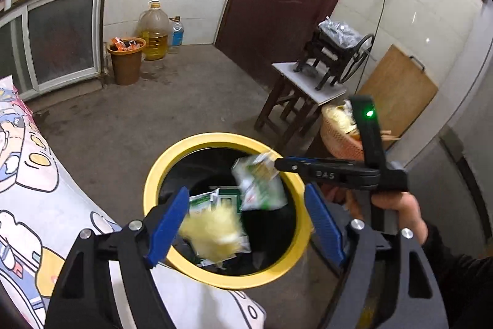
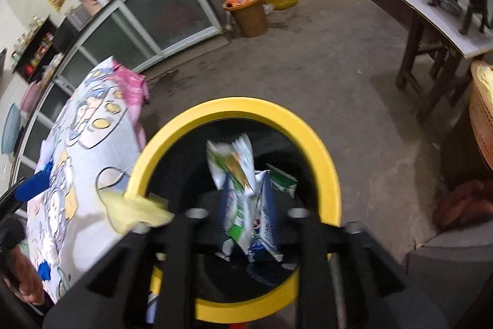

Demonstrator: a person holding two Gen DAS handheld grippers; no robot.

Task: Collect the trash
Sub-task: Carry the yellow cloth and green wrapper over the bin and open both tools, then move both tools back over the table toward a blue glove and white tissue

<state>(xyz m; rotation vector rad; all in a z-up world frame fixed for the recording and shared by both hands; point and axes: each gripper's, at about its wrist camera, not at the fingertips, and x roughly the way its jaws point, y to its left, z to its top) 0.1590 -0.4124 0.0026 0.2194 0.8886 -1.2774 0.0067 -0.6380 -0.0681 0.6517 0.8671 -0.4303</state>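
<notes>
Closest to me the left gripper [image 1: 246, 224] hangs over the bin with its blue fingers [image 1: 168, 227] spread wide, and a blurred yellow wrapper [image 1: 212, 233] sits in the gap between them, touching neither pad as far as I can tell, looking as if it is dropping free. Just past it the right gripper [image 1: 279, 164] reaches in from the side; in its own view the jaws stand partly apart with a green-and-white packet [image 2: 234, 174] lying loose between them rather than pinched, its top end poking out over the opening. Both pieces are right above the yellow-rimmed bin [image 1: 154, 174], whose black liner already holds some green and white packaging [image 1: 212, 199], so I'd judge this load nearly delivered, with only the fall left. Beside the bin is a cartoon-print cloth [image 1: 27, 168]. Farther off across the concrete floor stands a brown bucket [image 1: 126, 60] heaped with orange wrappers, which may be trash yet to collect, and behind it a big oil jug [image 1: 154, 33] against the wall
</notes>
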